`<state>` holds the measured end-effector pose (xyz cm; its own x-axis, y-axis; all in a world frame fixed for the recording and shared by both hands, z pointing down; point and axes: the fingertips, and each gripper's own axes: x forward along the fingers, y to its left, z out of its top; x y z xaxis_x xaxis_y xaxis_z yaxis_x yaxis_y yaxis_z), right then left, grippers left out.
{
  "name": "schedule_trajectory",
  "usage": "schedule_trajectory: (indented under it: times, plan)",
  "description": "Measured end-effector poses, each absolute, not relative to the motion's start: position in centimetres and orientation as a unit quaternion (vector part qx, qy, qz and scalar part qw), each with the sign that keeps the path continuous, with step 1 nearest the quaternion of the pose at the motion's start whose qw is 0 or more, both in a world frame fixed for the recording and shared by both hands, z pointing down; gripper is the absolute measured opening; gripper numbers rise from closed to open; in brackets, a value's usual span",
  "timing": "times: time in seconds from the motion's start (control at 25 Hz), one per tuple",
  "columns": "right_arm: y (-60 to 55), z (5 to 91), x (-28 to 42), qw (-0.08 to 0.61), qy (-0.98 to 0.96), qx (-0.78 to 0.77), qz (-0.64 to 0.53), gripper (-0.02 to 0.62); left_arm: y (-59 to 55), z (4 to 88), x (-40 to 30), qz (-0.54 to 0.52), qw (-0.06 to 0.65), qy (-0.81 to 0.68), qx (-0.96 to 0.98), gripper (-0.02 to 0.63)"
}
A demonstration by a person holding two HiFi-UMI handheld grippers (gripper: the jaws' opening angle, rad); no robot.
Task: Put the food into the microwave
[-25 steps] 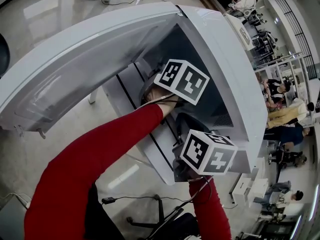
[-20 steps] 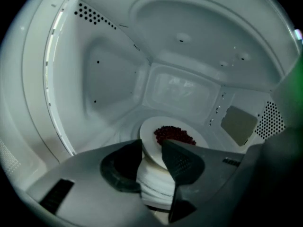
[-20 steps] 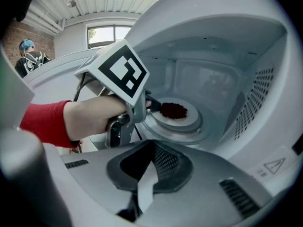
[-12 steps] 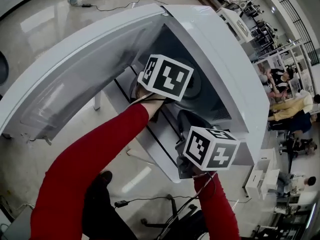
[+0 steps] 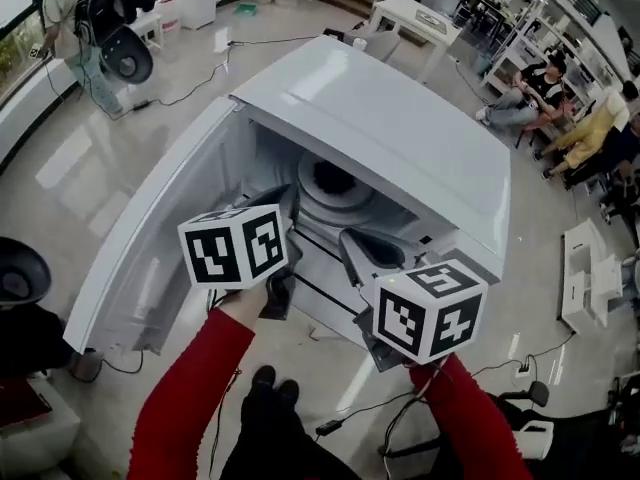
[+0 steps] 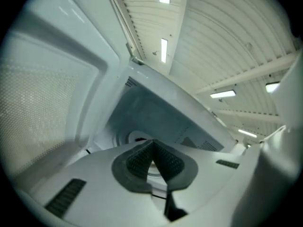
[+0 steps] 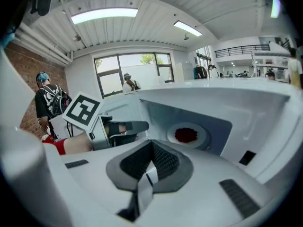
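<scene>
A white plate of red food sits on the turntable inside the open white microwave; the head view shows the plate's rim. The door stands swung out to the left. Both grippers hang just in front of the opening. My left gripper has just been closing and its pads now meet with nothing between them. My right gripper is to its right, pads together and empty. The right gripper view also shows the left gripper beside the door.
The microwave stands on a white table with floor cables below. A person with a backpack stands far left. Seated people and desks are at the back right. A low white cabinet is at the right.
Both grippers have drawn back from inside the microwave to its opening and risen. The left jaws have shut. The head view has lifted and now takes in the whole microwave.
</scene>
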<state>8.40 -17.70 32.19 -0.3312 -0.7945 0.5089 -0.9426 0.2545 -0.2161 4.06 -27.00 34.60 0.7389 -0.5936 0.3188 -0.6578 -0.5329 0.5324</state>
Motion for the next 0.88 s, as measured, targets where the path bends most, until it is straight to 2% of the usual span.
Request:
schedule_trajectory:
  times: [0.4, 0.68, 0.88]
  plan:
    - [-11.1, 26.0, 6.9, 0.029, -0.812, 0.542, 0.216, 0.014, -17.6, 29.2, 3.9, 0.008, 0.336, -0.231, 0.913, 0.008]
    - [-7.4, 26.2, 7.6, -0.024, -0.801, 0.554, 0.225, 0.014, -12.9, 29.4, 3.9, 0.033, 0.287, -0.204, 0.935, 0.008]
    - [-4.6, 26.8, 8.3, -0.068, -0.780, 0.569, 0.249, 0.013, -9.9, 28.5, 3.3, 0.060, 0.225, -0.187, 0.954, 0.009]
